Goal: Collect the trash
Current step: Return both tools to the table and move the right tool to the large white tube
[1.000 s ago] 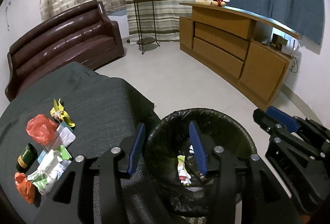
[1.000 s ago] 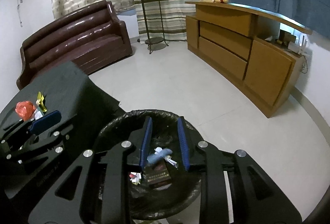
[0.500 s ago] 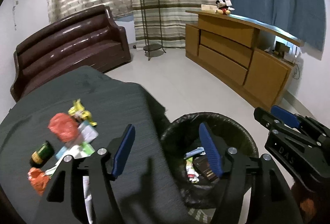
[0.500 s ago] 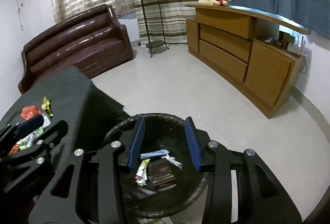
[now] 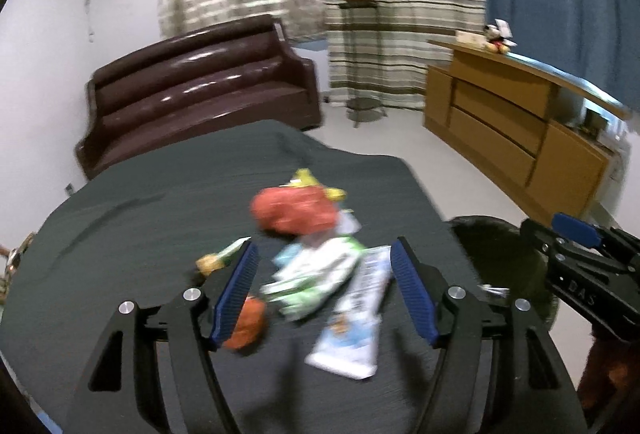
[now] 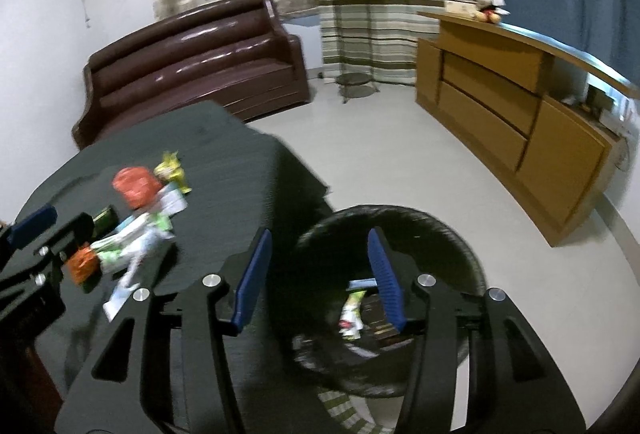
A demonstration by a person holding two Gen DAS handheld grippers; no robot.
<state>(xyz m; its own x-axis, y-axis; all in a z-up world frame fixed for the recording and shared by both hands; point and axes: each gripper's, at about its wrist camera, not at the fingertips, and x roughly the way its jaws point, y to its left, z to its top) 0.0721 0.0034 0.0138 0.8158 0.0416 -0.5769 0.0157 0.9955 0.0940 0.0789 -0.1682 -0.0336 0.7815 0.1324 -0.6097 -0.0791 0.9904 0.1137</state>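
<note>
Now the trash pile [image 5: 320, 266] lies beneath the left gripper's [image 5: 324, 294] parted, empty jaws.

I see the trash pile [image 5: 320, 266] on the dark table cloth [image 5: 160, 214]: red crumpled bag [image 5: 296, 210] at 12 o'clock of the pile, yellow wrapper [image 5: 308, 180] just past it, green-white wrappers [image 5: 316, 274] at centre, flat white-blue packet [image 5: 356, 330] at 5 o'clock, orange wad [image 5: 246, 322] at 8 o'clock. Black-lined bin [image 6: 452, 234] stands on the floor at the table's 3 o'clock, a green-white wrapper [image 6: 352, 310] and dark bits inside.
</note>
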